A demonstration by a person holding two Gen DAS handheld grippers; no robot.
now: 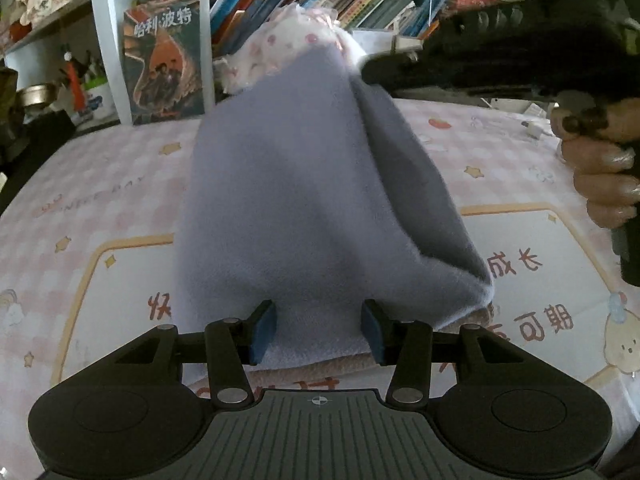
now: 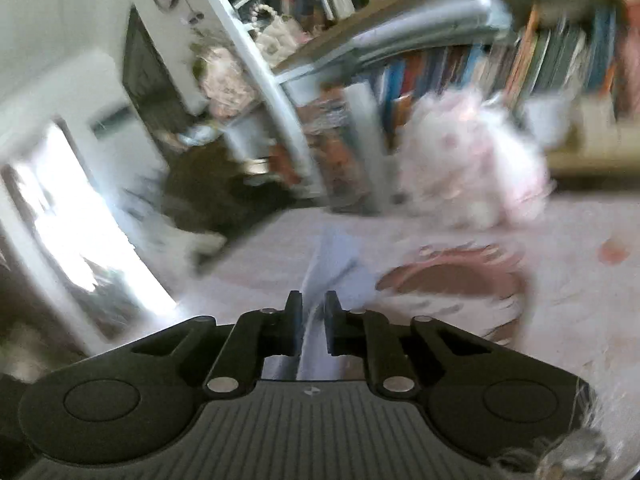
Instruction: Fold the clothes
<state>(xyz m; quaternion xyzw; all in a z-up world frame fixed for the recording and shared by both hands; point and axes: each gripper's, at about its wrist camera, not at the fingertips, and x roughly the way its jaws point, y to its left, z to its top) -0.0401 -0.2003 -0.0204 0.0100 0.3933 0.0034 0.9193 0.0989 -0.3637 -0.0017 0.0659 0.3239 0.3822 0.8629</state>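
A lavender fleece garment (image 1: 288, 208) is lifted up from the pink printed table cover (image 1: 100, 184), its far end raised high, its near end on the surface. My left gripper (image 1: 318, 330) is open, its blue pads either side of the garment's near edge. My right gripper (image 1: 370, 72), seen in the left wrist view at the upper right, holds the raised far end. In the blurred right wrist view my right gripper (image 2: 313, 320) is shut on a fold of the lavender garment (image 2: 332, 256).
A white and pink dotted frilly garment (image 1: 288, 48) lies behind the lavender one, also in the right wrist view (image 2: 468, 160). A bookshelf with books (image 1: 320, 0) and an upright book (image 1: 164, 60) stand at the back. A pinkish cloth (image 1: 320, 368) lies under the garment's near edge.
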